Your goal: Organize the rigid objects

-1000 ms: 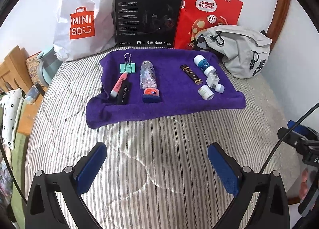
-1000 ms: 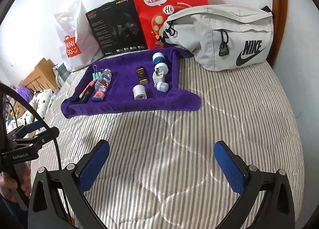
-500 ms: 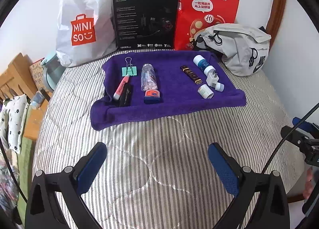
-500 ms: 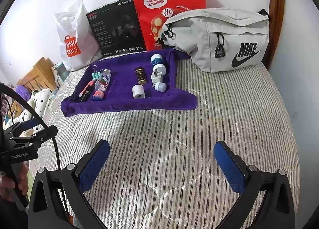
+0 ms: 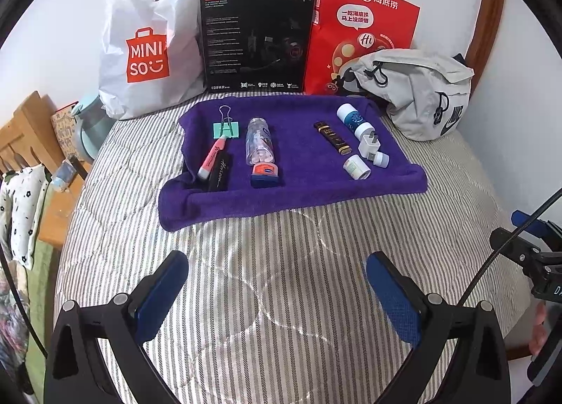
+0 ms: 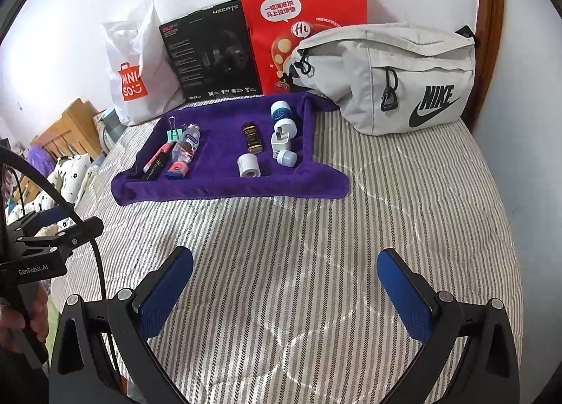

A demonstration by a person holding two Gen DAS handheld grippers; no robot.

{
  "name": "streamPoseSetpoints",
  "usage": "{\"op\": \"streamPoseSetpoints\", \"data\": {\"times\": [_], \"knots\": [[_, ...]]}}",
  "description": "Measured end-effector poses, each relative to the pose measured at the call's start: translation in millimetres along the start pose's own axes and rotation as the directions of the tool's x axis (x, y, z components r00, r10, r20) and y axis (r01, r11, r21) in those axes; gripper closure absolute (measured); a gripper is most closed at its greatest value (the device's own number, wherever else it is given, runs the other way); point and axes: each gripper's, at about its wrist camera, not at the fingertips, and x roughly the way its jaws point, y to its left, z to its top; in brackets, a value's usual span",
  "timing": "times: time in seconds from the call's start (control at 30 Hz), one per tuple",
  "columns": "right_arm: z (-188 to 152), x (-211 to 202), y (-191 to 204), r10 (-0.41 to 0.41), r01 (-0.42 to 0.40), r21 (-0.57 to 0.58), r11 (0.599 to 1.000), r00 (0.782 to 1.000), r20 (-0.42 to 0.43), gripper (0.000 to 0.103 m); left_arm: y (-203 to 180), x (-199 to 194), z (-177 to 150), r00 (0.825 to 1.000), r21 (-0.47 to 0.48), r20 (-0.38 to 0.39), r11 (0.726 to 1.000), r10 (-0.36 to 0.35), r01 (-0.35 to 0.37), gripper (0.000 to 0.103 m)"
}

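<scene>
Two open, empty grippers hover over a striped bed, facing a purple towel (image 5: 295,172) laid with small items.

From the left wrist view, the left gripper (image 5: 277,284) sits at 6 o'clock, blue pads spread wide, holding nothing. On the towel, left to right: a green binder clip (image 5: 225,129) at 11 o'clock, a pink pen (image 5: 212,158) beside a black pen (image 5: 220,172), a clear pill bottle (image 5: 260,142) above a small blue-and-red jar (image 5: 264,174), a dark gold-trimmed tube (image 5: 333,137), a white roll (image 5: 356,167), a white plug adapter (image 5: 370,147), and a blue-and-white bottle (image 5: 351,119) at 1 o'clock. The right gripper (image 6: 284,281), in its own view, is likewise spread wide and empty.
</scene>
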Motion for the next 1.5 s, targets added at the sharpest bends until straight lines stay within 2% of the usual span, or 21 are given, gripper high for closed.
{"op": "streamPoseSetpoints", "data": {"times": [1.5], "knots": [[-5,-7,2,-0.01,0.01,-0.017,1.0,1.0,-0.003,0.0,-2,-11,-3,1.0,-0.012,0.018,1.0,-0.006,0.006,0.001]]}}
